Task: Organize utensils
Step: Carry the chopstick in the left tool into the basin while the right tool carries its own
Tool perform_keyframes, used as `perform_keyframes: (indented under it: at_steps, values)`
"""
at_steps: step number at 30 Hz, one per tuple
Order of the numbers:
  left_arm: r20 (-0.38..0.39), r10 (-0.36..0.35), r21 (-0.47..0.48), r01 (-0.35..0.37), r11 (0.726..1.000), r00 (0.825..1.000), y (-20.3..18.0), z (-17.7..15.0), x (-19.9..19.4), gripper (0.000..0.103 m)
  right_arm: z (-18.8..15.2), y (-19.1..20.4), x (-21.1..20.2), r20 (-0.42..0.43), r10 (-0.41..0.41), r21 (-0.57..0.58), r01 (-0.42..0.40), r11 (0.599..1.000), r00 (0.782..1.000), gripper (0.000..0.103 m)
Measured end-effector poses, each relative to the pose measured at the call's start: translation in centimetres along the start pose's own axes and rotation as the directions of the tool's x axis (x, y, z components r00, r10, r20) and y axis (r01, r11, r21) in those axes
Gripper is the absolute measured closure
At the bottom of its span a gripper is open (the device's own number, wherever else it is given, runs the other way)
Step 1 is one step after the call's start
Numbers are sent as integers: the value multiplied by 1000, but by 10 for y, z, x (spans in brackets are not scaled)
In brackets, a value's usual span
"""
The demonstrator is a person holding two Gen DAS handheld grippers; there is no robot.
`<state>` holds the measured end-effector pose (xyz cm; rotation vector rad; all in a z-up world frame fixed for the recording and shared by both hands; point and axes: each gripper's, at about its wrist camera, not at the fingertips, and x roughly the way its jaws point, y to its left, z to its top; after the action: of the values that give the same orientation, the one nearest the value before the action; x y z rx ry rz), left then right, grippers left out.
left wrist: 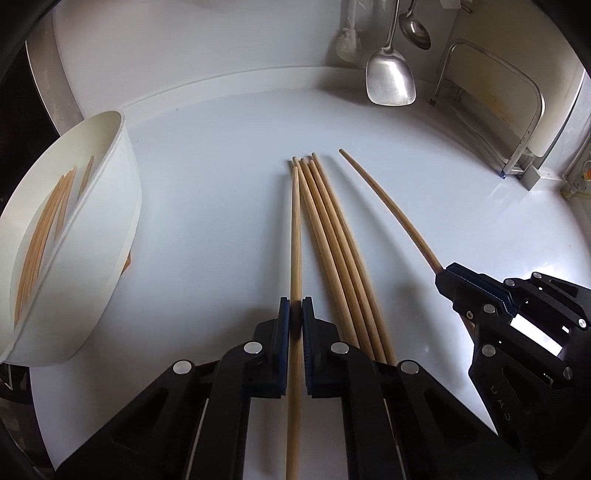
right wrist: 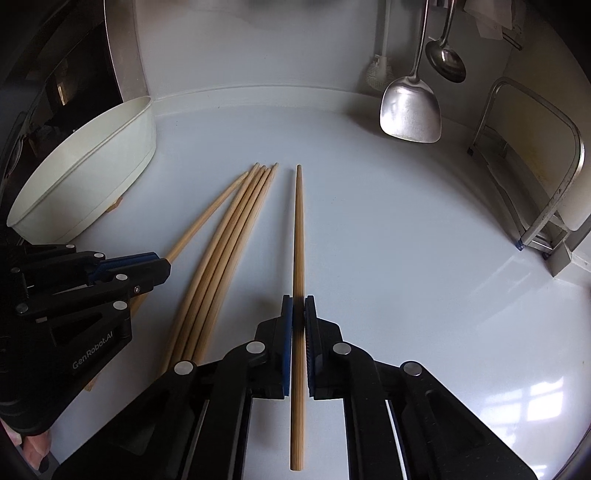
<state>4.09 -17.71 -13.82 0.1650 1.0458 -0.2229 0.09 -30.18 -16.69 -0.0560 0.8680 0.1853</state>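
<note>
On white counter (left wrist: 221,184): six tan wooden chopsticks; left gripper (left wrist: 296,314) clamps one (left wrist: 295,240), right gripper (right wrist: 298,314) clamps another (right wrist: 297,229), four (left wrist: 332,240) loose between

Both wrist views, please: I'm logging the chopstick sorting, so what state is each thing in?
Left gripper: shut on one chopstick.
Right gripper: shut on a separate chopstick.
Loose chopsticks: four lying bunched on the counter.
White container: open, chopsticks already inside.
Spatula: hanging at the wall.
Ladle: hanging beside it.
</note>
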Motion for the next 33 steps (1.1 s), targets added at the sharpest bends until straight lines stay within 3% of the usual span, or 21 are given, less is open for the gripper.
perform_keyframes:
  at_steps: [9,13,17,24,33]
  values:
    - [66,-45,10,45,999,997,29,26,-65,96,33,8,-47,29,1,78,-3,997,1000,97]
    - [99,-8,-21,10,1000,995,69,39,-91,96,50,28,-67,51,3,91,-7,996,999,97]
    - [103,58,-112,-46,993,993,132,44,-105,96,65,58,-77,69,34,103,-41,994,997,97]
    - [83,139,-183,-122,975,987,219,34,-117,96,96,122,-57,59,116,119,-122,985,992,97]
    - [50,117,-233,-102,967,992,282,35,-94,96,140,210,-20,15,163,32,-164,986,986,97]
